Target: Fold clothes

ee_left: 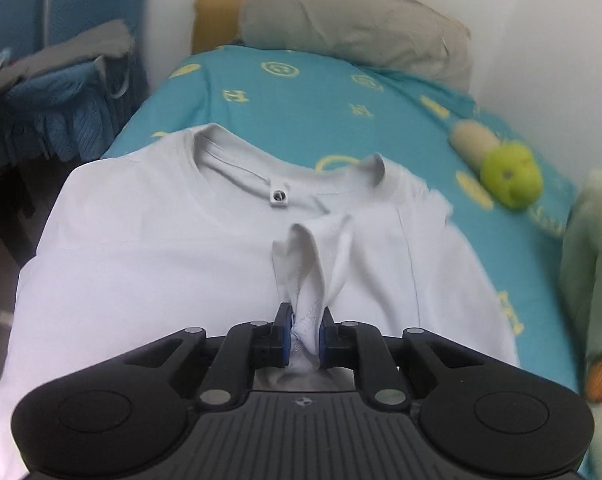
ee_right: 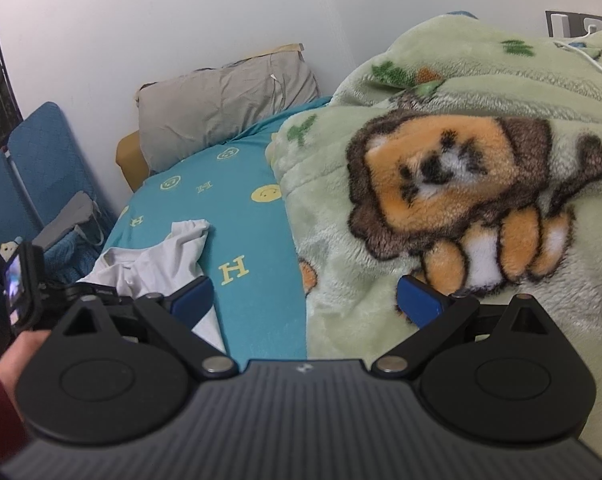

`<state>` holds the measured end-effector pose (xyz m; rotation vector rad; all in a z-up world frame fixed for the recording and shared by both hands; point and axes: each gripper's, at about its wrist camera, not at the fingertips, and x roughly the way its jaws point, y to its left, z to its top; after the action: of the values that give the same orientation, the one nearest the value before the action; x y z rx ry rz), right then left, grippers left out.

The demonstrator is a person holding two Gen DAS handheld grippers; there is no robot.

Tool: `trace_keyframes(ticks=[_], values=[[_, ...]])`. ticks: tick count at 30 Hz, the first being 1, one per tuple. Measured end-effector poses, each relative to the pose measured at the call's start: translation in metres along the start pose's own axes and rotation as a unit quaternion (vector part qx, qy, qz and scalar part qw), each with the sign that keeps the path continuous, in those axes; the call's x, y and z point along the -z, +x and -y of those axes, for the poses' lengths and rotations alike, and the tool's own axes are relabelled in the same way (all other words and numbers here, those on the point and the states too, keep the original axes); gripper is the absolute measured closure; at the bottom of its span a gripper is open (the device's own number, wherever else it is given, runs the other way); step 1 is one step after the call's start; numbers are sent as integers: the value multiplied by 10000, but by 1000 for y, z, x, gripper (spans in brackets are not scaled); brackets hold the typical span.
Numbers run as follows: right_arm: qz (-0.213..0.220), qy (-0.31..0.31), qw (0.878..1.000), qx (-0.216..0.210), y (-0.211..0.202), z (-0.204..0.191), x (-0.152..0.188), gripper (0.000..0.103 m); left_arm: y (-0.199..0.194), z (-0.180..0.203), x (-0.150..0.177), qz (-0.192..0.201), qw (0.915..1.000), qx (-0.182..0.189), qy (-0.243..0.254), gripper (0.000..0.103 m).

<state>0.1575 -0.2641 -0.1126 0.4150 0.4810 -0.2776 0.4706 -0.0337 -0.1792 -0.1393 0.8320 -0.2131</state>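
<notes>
Fingers of the left gripper (ee_left: 304, 334) are clenched on a bunched fold of the white T-shirt (ee_left: 149, 256), its blue pads (ee_left: 285, 334) pressing the cloth from both sides. From the pinch, the gathered hem rises toward 12 o'clock, short of the collar (ee_left: 285, 168). That T-shirt lies spread on the teal bedsheet (ee_left: 301, 92), collar at 12 o'clock, with a small grey tag just below the neckline. At 2 o'clock from the shirt, a green plush toy (ee_left: 509, 180) rests on the sheet. A grey pillow (ee_left: 353, 24) sits at 12 o'clock against the wall. The right gripper (ee_right: 305, 300) is released: its jaws stand wide apart, with nothing between the fingers. Its left finger (ee_right: 193, 294) overlaps the shirt's edge in this view; contact cannot be determined. Its right finger is over the green lion-print blanket (ee_right: 461, 184), which fills the region from 12 to 4 o'clock. In the right wrist view, the shirt appears at 9 o'clock, crumpled on the sheet. A hand (ee_right: 17, 356) with a dark red sleeve is visible at 8 o'clock.
</notes>
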Motion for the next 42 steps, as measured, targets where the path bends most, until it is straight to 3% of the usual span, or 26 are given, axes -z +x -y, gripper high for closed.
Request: trace_keyframes(ticks=[1, 5, 6, 8, 12, 13, 20, 23, 27, 29, 30, 33, 36, 38, 40, 42], values=[[-8, 5, 10000, -3, 1, -1, 1, 3, -2, -7, -5, 92, 9996, 51, -280, 93], [-70, -62, 9999, -61, 3, -7, 5, 3, 3, -22, -23, 213, 9939, -799, -724, 92], [-90, -103, 9999, -59, 4, -9, 6, 3, 9, -24, -24, 145, 9917, -1037, -750, 89], [-95, -142, 9998, -67, 5, -11, 8, 3, 16, -30, -24, -2, 9904, -1086, -850, 81], [-102, -124, 9998, -74, 5, -10, 7, 3, -5, -36, -7, 186, 9901, -838, -1109, 40], [-90, -93, 9999, -86, 4, -9, 6, 3, -14, -38, -2, 230, 9897, -752, -1196, 39], [6, -5, 9999, -165, -8, -7, 3, 3, -70, -61, 47, 173, 9781, -104, -2074, 36], [-18, -3, 9998, -174, -8, -8, 4, 3, -68, -63, 64, -32, 9766, 69, -2148, 46], [-52, -65, 9998, -181, -7, -10, 5, 3, -60, -50, 68, -15, 9833, 449, -1763, 50], [-72, -73, 9998, -194, -6, -11, 5, 3, -57, -42, 64, -25, 9874, 367, -1539, 76], [-82, -77, 9997, -201, -6, -11, 5, 3, -57, -40, 61, 5, 9895, 262, -1419, 100], [-116, -104, 9997, -209, -4, -11, 6, 3, -58, -48, 48, 364, 9881, -355, -1454, 100], [-163, -130, 9995, -250, -1, -13, 8, 3, -48, -57, 40, 208, 9863, -684, -1485, 99], [-185, -193, 9992, -284, 1, -15, 9, 3, -54, -55, 43, 159, 9876, -668, -1412, 96], [-191, -261, 9989, -337, 1, -18, 11, 3, -67, -50, 49, 175, 9891, -644, -1312, 75], [-171, -353, 9984, -409, -1, -21, 12, 3, -85, -41, 56, 198, 9913, -671, -1116, 59]])
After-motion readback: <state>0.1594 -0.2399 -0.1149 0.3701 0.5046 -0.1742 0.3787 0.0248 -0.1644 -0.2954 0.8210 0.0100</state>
